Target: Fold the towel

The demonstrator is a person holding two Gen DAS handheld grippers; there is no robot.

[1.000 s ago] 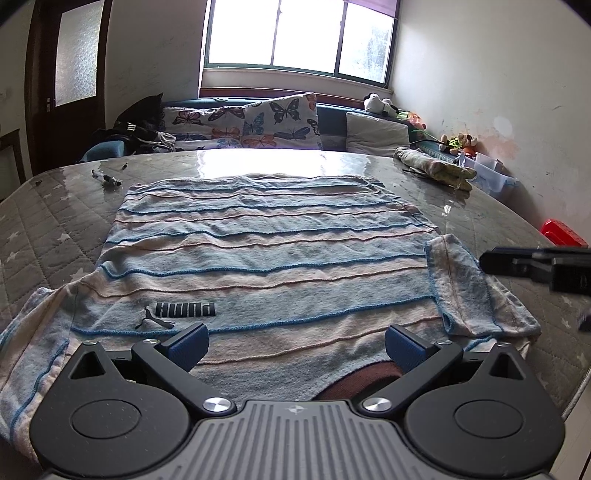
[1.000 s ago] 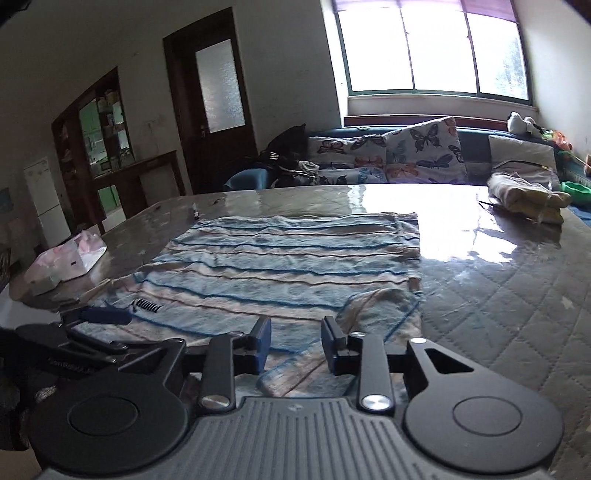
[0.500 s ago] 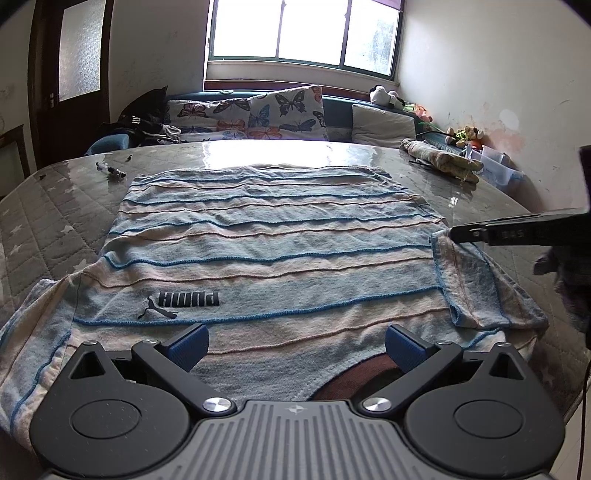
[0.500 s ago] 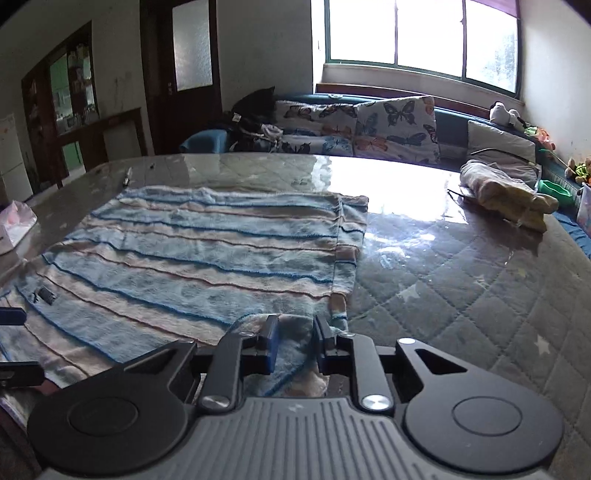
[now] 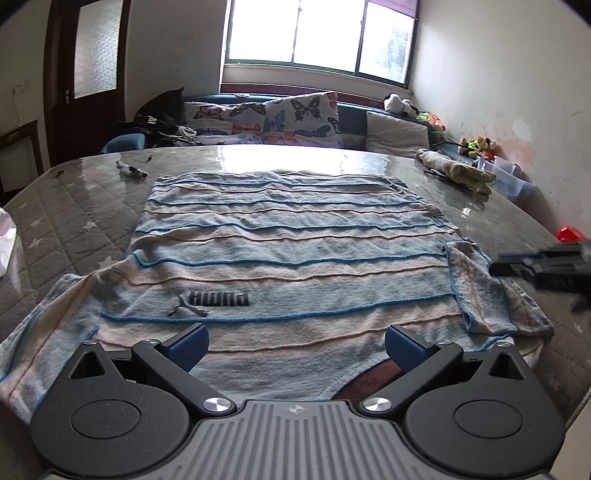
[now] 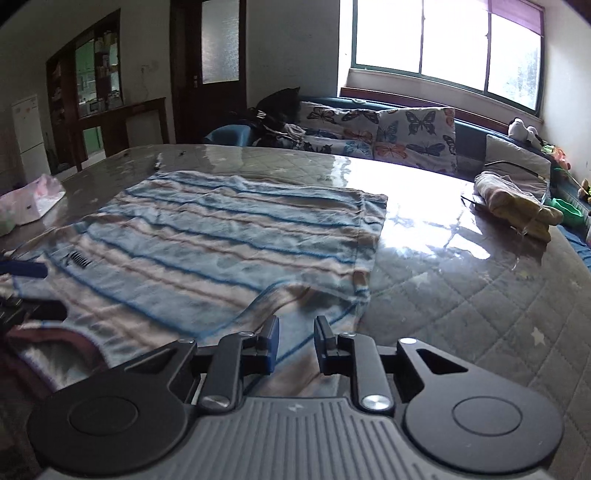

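**Striped towel spread on the glossy table**

Glossy quilted table carries the towel, spread nearly flat, its near right corner flipped over. Left gripper gapes wide, empty, over the near edge. Right gripper is narrowly parted, empty, above that corner. Soft, limp terry; likely best pinched at near corners.

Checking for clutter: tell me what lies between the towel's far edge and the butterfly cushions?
Only bare glossy tabletop, shown in the left wrist view, between towel and butterfly cushions.

I see butterfly pillows on the sofa, a big window, and a door.
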